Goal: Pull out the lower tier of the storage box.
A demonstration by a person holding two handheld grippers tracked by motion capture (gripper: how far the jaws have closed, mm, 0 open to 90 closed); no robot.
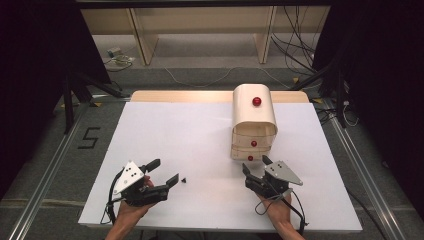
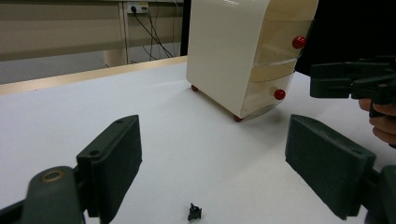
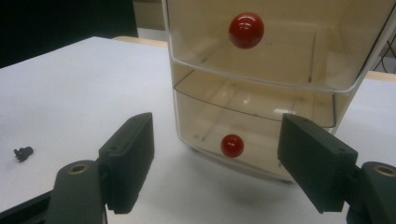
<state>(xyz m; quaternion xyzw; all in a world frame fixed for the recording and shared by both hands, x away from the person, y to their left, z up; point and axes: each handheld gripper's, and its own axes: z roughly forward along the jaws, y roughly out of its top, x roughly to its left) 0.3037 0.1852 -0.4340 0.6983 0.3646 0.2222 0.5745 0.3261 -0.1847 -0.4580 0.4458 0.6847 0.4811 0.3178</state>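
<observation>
Overhead, white table (image 1: 200,150) – shelving (image 1: 200,30), cables (image 1: 295,45) behind.

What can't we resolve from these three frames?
- Small black part on the table: too small in every view to identify.
- Drawer unit: top drawer cut off by the right gripper view's upper edge.
- Drawer contents: tinted fronts and glare blur them; nothing certain inside.

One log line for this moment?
right gripper: open, facing bottom knob | left gripper: open, over black part | drawers: shut
</observation>
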